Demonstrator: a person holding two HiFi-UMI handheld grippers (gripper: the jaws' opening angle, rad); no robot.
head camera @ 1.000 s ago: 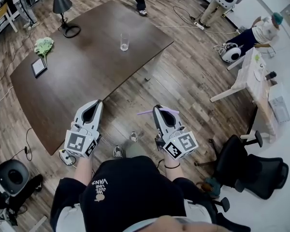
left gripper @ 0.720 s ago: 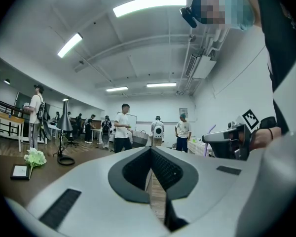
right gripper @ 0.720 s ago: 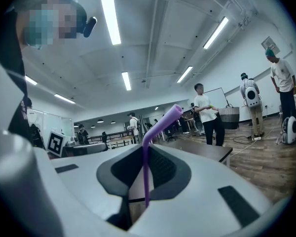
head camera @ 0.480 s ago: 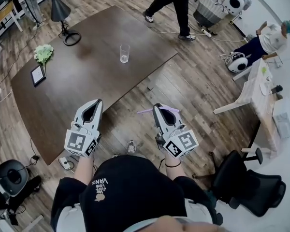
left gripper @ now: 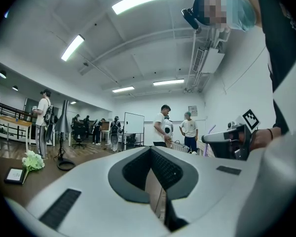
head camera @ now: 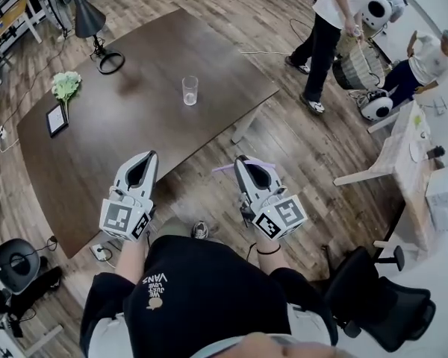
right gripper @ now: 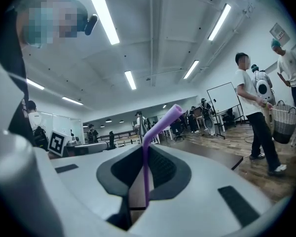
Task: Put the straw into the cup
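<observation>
At the far left of the head view, a bunch of pale flowers [head camera: 66, 85] and a small dark tablet [head camera: 57, 118] lie on the dark brown table [head camera: 134, 125], both near its left end. A black lamp [head camera: 86, 17] stands just behind that end, with its round base on the table corner. Further right, the left gripper [head camera: 145, 157] is held over the near edge of the table. In the left gripper view its jaws [left gripper: 149, 149] meet at the tips and nothing is between them (only a thin slit of floor shows lower down, between the finger bodies). The cup [head camera: 190, 90], a clear glass, stands upright on the table, towards its far side and well apart from both grippers. To the right of the left gripper, the right gripper [head camera: 243, 159] is held over the wooden floor [head camera: 299, 148], beside the table edge. Its jaws are clenched on the purple straw [head camera: 225, 170], which in the head view lies across the jaw tips and sticks out on both sides. In the right gripper view the straw [right gripper: 147, 172] rises from between the jaws [right gripper: 143, 149] and bends to the right near its top. Further right and behind, a person [head camera: 330, 28] in a white shirt stands on the floor and holds a woven basket [head camera: 358, 64]. At the right edge there are a light wooden table [head camera: 403, 151] and, nearer, a black office chair [head camera: 377, 300].
</observation>
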